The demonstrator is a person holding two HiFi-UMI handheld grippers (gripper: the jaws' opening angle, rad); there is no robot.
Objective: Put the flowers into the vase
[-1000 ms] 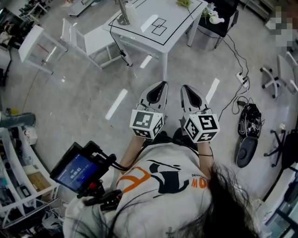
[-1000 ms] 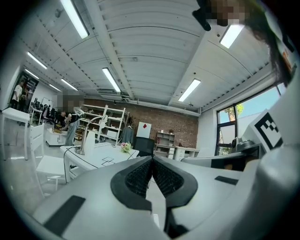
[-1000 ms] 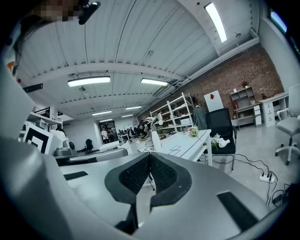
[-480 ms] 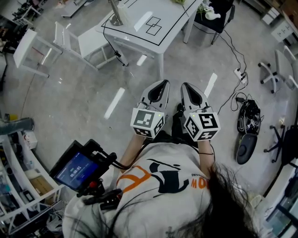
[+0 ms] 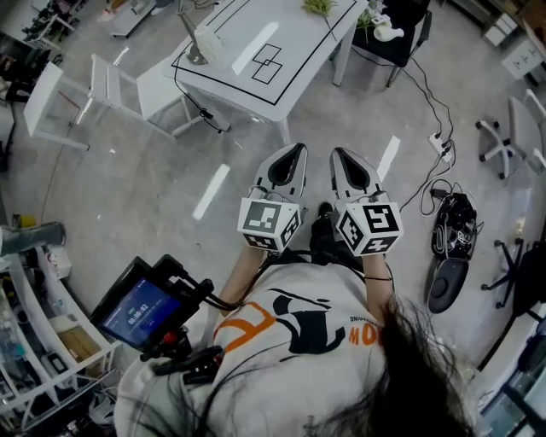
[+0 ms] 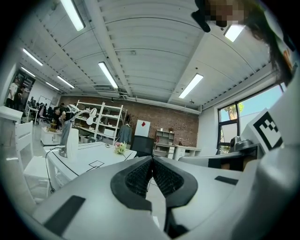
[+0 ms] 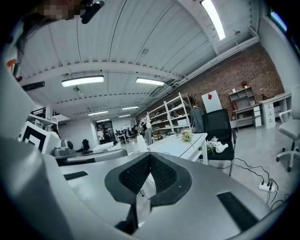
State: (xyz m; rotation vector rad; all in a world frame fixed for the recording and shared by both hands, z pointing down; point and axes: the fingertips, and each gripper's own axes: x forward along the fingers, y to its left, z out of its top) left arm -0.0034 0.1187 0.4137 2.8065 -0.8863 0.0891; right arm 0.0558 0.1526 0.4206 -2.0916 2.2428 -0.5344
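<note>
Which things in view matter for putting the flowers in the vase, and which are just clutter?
Job:
- flowers on the white table
- flower bunch and a white vase-like piece on the black chair
- left gripper and right gripper, both shut and empty

Lying about:
- white side chairs
- power strip
- rolling-chair base

left gripper (image 5: 299,153): held out in front of the chest, close to level, pointing away from the body; jaws pressed together, nothing between them
right gripper (image 5: 336,154): just beside the left one and parallel to it, not touching; jaws together, empty
left cube (image 5: 270,224): at the gripper's rear, nearest the body
right cube (image 5: 369,228): same place on its gripper
left forearm (image 5: 241,275): bare, angled in towards its cube
right forearm (image 5: 376,286): bare, running straight up to its cube
</note>
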